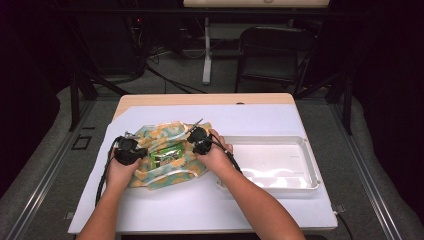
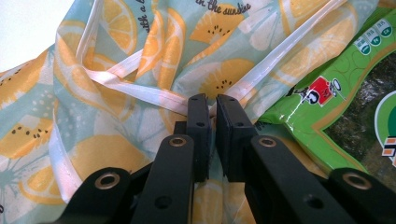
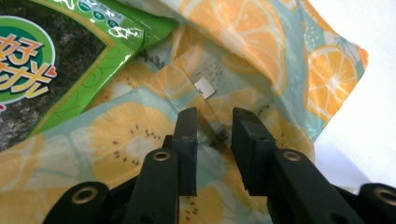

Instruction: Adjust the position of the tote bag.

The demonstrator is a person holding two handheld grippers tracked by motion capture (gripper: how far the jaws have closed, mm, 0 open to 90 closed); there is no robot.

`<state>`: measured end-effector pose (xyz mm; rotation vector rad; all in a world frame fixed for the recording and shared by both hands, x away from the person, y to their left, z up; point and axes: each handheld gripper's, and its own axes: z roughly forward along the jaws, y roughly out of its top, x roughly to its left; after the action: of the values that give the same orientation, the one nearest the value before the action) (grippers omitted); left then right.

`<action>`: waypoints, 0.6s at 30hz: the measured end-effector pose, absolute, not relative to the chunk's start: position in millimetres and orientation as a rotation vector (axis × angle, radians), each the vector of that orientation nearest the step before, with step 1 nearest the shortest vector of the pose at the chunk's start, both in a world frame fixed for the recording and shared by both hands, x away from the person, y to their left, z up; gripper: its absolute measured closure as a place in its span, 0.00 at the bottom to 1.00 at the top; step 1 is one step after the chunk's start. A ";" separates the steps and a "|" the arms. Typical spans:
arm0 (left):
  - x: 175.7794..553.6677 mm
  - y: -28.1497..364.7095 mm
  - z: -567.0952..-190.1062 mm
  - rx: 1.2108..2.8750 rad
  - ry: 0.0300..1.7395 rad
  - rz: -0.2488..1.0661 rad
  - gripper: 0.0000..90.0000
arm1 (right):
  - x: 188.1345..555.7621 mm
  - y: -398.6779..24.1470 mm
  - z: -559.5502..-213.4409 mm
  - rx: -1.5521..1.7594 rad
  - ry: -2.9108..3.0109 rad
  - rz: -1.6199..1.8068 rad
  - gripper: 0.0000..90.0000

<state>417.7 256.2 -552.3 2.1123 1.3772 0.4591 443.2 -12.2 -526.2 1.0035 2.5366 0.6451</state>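
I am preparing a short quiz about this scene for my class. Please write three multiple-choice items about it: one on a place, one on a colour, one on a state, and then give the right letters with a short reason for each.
1. Where does the white tray lie?
A. beside the right hand
B. on the chair
C. under the bag

2. What colour is the snack packet?
A. red
B. green
C. black

3. How is the left gripper?
A. wide open in the air
B. lying in the tray
C. closed on the bag's white strap

Answers:
1 A, the tray sits on the table by the right hand.
2 B, its wrapper is green, lying in the orange-print bag.
3 C, its jaws pinch the strap.
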 end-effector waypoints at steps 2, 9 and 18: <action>417.5 256.1 -552.4 2.110 1.379 0.462 0.93 | 443.0 -12.3 -526.5 1.007 2.539 0.636 0.81; 416.5 259.0 -548.1 2.085 1.399 0.446 0.85 | 442.3 -13.3 -527.2 1.014 2.542 0.624 0.82; 398.3 270.7 -490.1 1.876 1.326 0.514 0.74 | 437.8 -22.1 -515.8 1.025 2.531 0.707 0.81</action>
<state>398.3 270.7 -490.1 1.8756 1.3265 0.5145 437.8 -22.1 -515.8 1.0254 2.5313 0.7071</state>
